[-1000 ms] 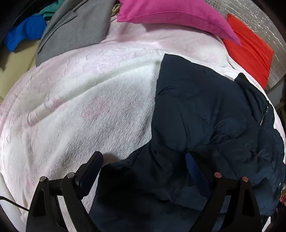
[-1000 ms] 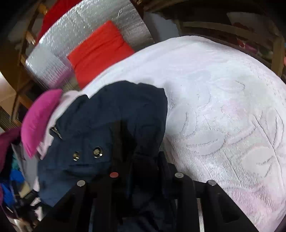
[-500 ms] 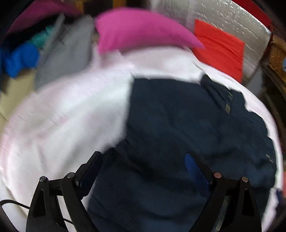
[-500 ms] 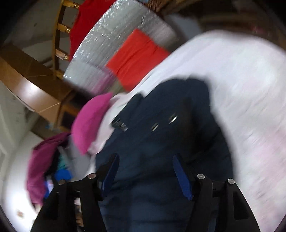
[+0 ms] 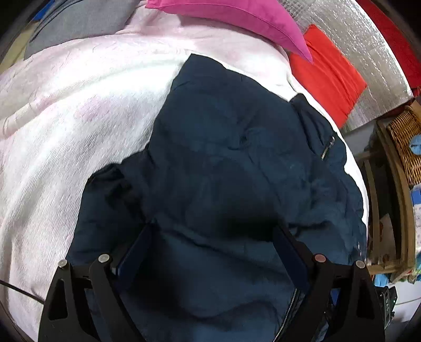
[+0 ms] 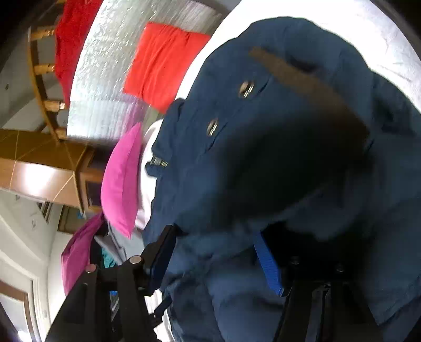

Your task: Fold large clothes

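Observation:
A large navy jacket [image 5: 236, 163] lies crumpled on a white and pink bedspread [image 5: 65, 118]. It has a zip and a small chest zip pocket. My left gripper [image 5: 213, 236] is open, its fingers spread just above the jacket's near part, holding nothing. In the right wrist view the jacket [image 6: 276, 157] fills most of the frame, with two snap buttons and a dark strip showing. My right gripper [image 6: 213, 242] is open, with jacket fabric bunched between and over its fingers.
A pink pillow [image 5: 236, 18] and a red cushion [image 5: 329, 73] lie at the bed's head against a silver foil panel [image 5: 363, 47]. A grey garment [image 5: 79, 21] lies at the far left. A wicker basket [image 5: 402, 142] and wooden shelves stand to the right.
My right gripper was shut on the jacket, then opened and now sits close over the fabric. My left gripper has moved right, over the jacket, still open.

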### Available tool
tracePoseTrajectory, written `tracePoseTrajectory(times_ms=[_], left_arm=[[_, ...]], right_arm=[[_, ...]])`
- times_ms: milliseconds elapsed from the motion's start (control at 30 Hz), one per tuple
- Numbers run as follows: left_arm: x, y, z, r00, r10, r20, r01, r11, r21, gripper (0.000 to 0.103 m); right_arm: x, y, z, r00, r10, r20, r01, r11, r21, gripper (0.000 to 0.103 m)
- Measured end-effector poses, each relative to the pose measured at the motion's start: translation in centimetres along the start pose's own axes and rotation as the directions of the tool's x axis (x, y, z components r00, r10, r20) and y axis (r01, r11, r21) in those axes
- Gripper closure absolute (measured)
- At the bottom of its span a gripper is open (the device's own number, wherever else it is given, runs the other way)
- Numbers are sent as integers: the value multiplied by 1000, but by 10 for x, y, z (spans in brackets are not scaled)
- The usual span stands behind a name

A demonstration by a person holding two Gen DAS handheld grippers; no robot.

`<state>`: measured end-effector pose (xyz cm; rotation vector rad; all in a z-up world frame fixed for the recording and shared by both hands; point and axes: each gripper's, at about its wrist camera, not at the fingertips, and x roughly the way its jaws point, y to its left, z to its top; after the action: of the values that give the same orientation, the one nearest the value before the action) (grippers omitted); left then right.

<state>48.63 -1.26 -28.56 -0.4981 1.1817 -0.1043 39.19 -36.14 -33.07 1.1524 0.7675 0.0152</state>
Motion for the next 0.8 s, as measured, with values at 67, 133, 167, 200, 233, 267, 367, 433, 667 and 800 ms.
tracePoseTrajectory(times_ms=[67, 133, 167, 200, 233, 267, 367, 433, 667, 800], left_arm=[[1, 2, 5, 1000, -6, 24, 7, 999, -33, 13], [-1, 4, 7, 999, -9, 49, 12, 998, -57, 28], [1, 6, 12, 998, -12, 59, 16, 998, -63, 39], [2, 6, 13, 998, -15, 66, 20, 998, -66, 47], [2, 5, 14, 997, -15, 73, 20, 997, -69, 50], [1, 4, 14, 997, -7, 81, 13, 998, -68, 55], [-3, 2, 13, 994, 8, 108, -1, 998, -61, 67], [-5, 0, 12, 993, 25, 113, -20, 999, -45, 67], [-2, -7, 7, 989, 112, 96, -117, 992, 42, 65], [-12, -7, 7, 988, 120, 100, -126, 991, 54, 62]], right_arm=[[2, -1, 6, 1000, -5, 18, 4, 1000, 11, 41], [4, -5, 9, 1000, -12, 24, 12, 999, 30, 51], [6, -7, 11, 1000, -6, 27, 5, 999, 43, 55], [5, -8, 12, 1000, -1, 30, -1, 999, 48, 62], [4, -8, 13, 999, -7, 34, 6, 999, 35, 65], [3, -6, 13, 999, -14, 40, 13, 1000, 19, 69], [-2, 6, 8, 997, -16, 75, 19, 999, -37, 77], [-5, 15, 6, 994, -26, 103, 36, 995, -92, 77], [4, 18, 2, 989, -110, 102, 128, 975, -182, 77], [3, 25, 6, 996, -75, 45, 81, 985, -150, 74]])
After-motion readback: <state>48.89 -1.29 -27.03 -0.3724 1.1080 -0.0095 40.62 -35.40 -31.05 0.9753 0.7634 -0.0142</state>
